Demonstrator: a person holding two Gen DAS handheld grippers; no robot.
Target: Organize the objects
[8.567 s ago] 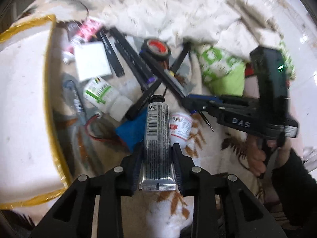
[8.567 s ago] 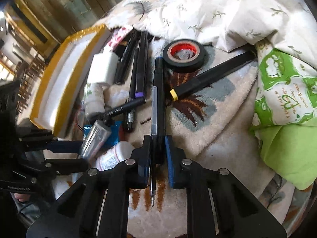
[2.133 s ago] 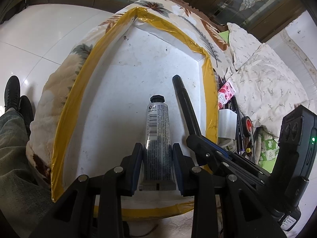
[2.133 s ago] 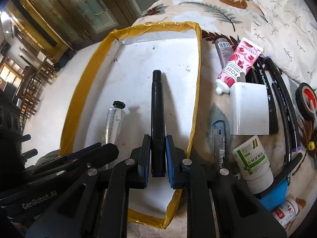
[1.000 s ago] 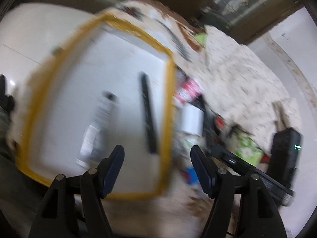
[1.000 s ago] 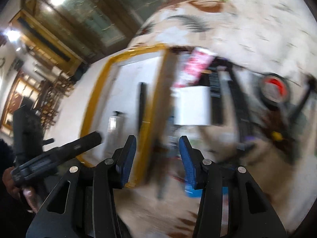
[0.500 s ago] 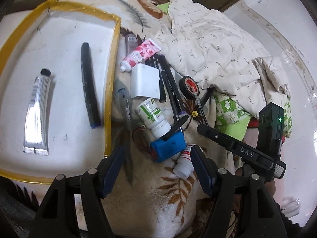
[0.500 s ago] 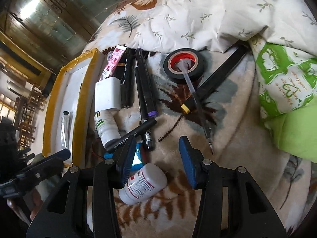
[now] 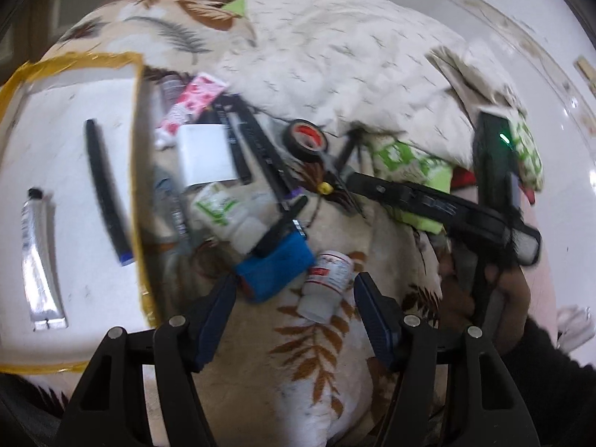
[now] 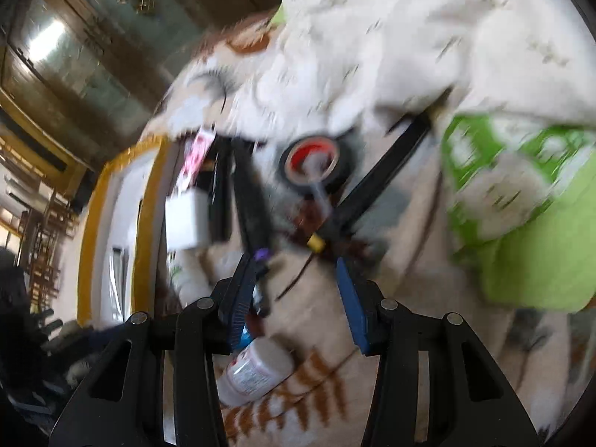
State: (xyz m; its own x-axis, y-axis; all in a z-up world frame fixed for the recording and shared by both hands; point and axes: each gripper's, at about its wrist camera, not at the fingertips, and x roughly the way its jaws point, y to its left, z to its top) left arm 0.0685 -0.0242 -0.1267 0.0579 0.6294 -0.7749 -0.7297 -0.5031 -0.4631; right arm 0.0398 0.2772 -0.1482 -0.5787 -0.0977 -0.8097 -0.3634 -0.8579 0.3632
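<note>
Left gripper (image 9: pixel 294 305) is seen wide and empty, jaws closing slightly; small white bottle (image 9: pixel 327 285) lies between its fingers on the blanket (image 9: pixel 316 354), beside blue block (image 9: pixel 275 266); right gripper (image 10: pixel 294 298) wide, empty. Bottle judged light, rigid, smooth, prob. rolls; best taken across mid-body.

Both views are smeared by motion, the right wrist view most. There the green-patterned cloth (image 10: pixel 521 186) at the right is streaked and its print unreadable. The label on the small white bottle (image 10: pixel 257 372) cannot be read, and the left finger of the right hand-held gripper (image 10: pixel 294 298) partly covers it. The yellow-edged tray (image 9: pixel 139 149) runs off the left edge of the left wrist view. The blue block (image 9: pixel 275 264) lies partly beneath a black pen (image 9: pixel 279 227).
</note>
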